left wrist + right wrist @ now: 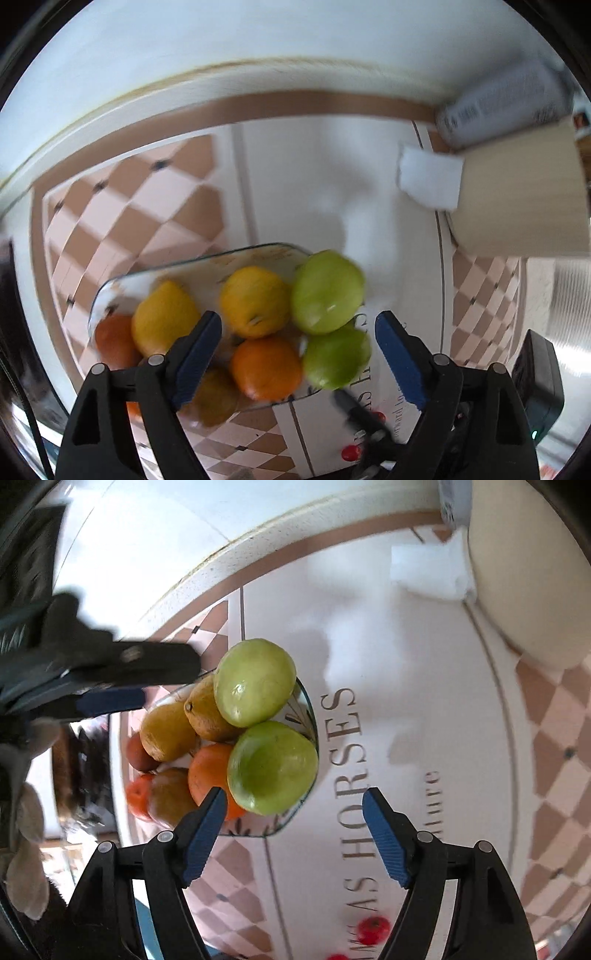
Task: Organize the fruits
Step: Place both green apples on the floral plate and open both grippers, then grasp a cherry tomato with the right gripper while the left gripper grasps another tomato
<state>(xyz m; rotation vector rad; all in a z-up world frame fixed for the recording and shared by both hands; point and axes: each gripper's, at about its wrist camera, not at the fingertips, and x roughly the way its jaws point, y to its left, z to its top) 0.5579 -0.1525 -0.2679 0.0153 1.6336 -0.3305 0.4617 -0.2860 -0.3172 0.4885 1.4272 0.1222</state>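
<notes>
Above the dish [110,291], both grippers, left [297,363] and right [293,836], gape wide, holding nothing. The dish's long axis runs across the tablecloth [424,686]; apples [271,766] fill the end nearest the lettering, lemons [164,317] and oranges [266,367] behind.

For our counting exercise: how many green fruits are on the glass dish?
2. One green fruit sits at the dish's far right end, beside a yellow fruit; the other green fruit lies just nearer, beside an orange. More could be hidden underneath.

left gripper [110,701] blurred; glass dish [110,291] half hidden under fruit.
</notes>
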